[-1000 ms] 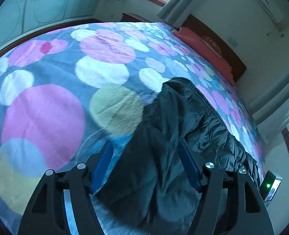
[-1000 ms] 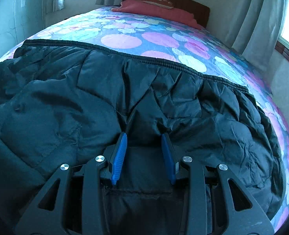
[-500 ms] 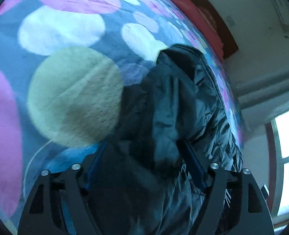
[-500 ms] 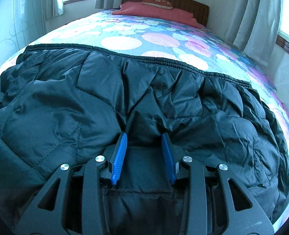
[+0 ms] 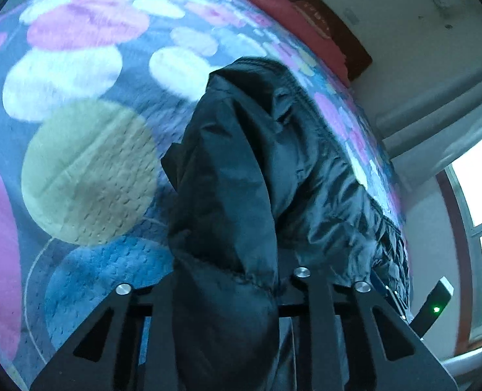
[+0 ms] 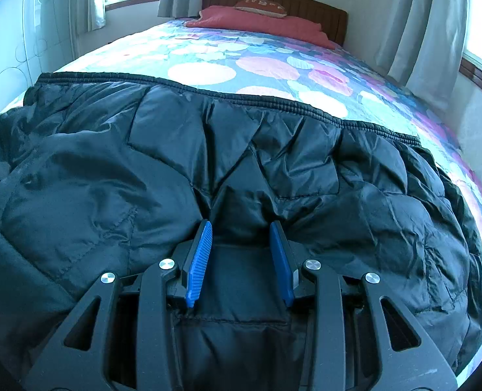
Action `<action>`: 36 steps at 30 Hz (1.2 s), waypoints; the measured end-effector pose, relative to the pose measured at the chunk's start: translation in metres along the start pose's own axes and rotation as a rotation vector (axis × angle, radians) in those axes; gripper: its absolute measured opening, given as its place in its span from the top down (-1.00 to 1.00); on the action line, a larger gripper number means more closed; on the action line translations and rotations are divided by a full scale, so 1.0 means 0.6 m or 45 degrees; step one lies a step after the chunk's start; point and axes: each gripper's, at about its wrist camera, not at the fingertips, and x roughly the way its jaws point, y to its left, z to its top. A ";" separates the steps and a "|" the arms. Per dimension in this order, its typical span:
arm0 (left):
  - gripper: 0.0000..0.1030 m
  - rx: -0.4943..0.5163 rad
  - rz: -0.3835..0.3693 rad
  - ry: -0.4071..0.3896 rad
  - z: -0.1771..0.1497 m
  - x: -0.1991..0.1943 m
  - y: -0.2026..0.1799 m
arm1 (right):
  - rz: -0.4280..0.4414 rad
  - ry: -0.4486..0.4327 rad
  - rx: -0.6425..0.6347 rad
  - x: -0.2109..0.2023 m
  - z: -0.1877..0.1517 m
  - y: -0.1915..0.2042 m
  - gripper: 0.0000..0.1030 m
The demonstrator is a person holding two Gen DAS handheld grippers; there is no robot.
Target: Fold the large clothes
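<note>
A large black puffer jacket (image 6: 306,163) lies spread across the near part of the bed, its ribbed hem (image 6: 273,104) running along the far side. My right gripper (image 6: 241,228) is shut on a thick fold of it, and creases fan out from the blue pads (image 6: 200,260). In the left wrist view one end of the jacket (image 5: 257,163) is bunched up. My left gripper (image 5: 229,267) is closing on that bunch, and the fabric fills the gap and hides both pads.
The bed cover (image 5: 87,169) has big pink, white and olive circles and stretches to the left and beyond the jacket. A red pillow (image 6: 257,22) and a wooden headboard (image 6: 306,3) are at the far end. Curtains (image 6: 420,32) and windows flank the bed.
My left gripper moved in over the jacket's end and its wide jaws narrowed onto the bunched fabric, which now covers the blue pads. The right gripper has kept still.
</note>
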 end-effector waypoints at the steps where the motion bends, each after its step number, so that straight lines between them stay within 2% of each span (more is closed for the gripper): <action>1: 0.57 0.004 -0.007 -0.016 0.000 -0.007 -0.010 | 0.001 0.000 0.001 0.000 0.000 0.000 0.30; 6: 0.61 0.087 -0.036 -0.091 0.003 -0.047 -0.078 | 0.008 -0.005 0.008 -0.002 0.000 0.001 0.30; 10: 0.61 0.193 -0.051 -0.129 -0.005 -0.073 -0.162 | 0.038 -0.015 0.036 -0.010 0.006 -0.009 0.29; 13: 0.61 0.296 -0.034 -0.154 -0.021 -0.085 -0.238 | 0.073 -0.038 0.083 -0.032 0.010 -0.034 0.19; 15: 0.61 0.354 -0.013 -0.169 -0.033 -0.085 -0.284 | 0.073 -0.064 0.119 -0.050 0.010 -0.058 0.02; 17: 0.61 0.411 0.011 -0.181 -0.049 -0.080 -0.335 | 0.064 -0.098 0.167 -0.072 0.008 -0.096 0.01; 20: 0.61 0.476 0.016 -0.173 -0.069 -0.054 -0.411 | 0.012 -0.132 0.235 -0.096 -0.002 -0.165 0.01; 24: 0.61 0.558 -0.013 -0.122 -0.103 -0.014 -0.482 | -0.048 -0.141 0.337 -0.112 -0.025 -0.258 0.01; 27: 0.61 0.595 -0.023 -0.056 -0.136 0.054 -0.536 | -0.090 -0.130 0.408 -0.117 -0.048 -0.319 0.01; 32: 0.61 0.600 -0.005 0.047 -0.186 0.153 -0.568 | -0.149 -0.097 0.495 -0.119 -0.081 -0.392 0.01; 36: 0.61 0.611 0.010 0.068 -0.221 0.188 -0.577 | -0.169 -0.063 0.535 -0.112 -0.101 -0.422 0.01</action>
